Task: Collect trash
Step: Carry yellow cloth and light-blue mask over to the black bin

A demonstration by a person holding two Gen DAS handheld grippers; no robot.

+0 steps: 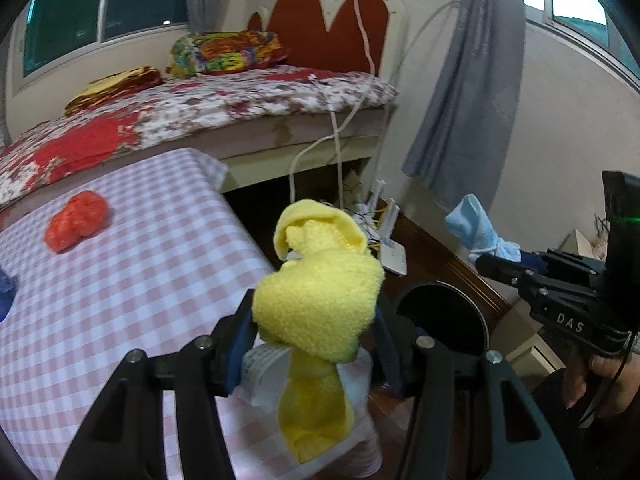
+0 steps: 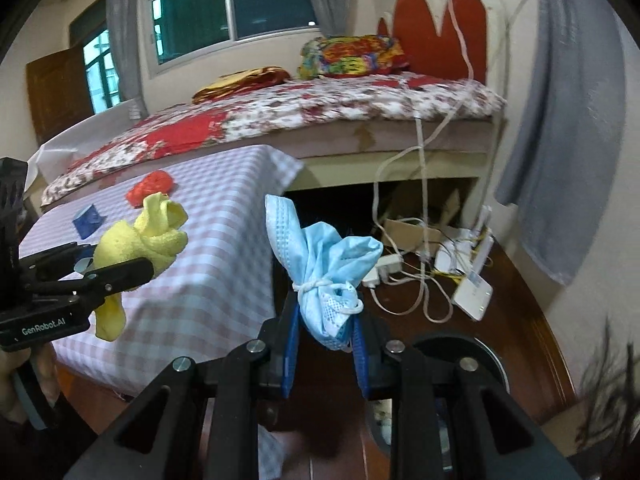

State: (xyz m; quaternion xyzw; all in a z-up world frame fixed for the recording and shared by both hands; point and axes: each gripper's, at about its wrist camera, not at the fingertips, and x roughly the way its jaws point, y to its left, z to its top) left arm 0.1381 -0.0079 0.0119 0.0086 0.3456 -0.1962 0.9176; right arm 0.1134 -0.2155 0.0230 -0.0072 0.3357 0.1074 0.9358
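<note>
Both claws loaded, bin (image 1: 440, 320) below.
Left gripper (image 1: 316, 320) pinches the yellow cloth (image 1: 320, 304); right gripper (image 2: 326, 332) clamps the mask (image 2: 324, 264). Centre each over the rim before letting go.

Pretty clearly someone's bedroom at home. There's a bed (image 2: 320, 108) with a flowery red and white cover, a bright multicolored pillow (image 2: 354, 56) on top and a red headboard (image 2: 440, 20) shaped in curvy lobes. Gray curtains (image 2: 568, 120) hang by the windows (image 2: 232, 4), and a little table with a pink checked cloth (image 2: 200, 248) sits right up against the bed. On the wood floor there's a tangle of white cables (image 2: 420, 240) and a router (image 2: 472, 290), very lived in.
</note>
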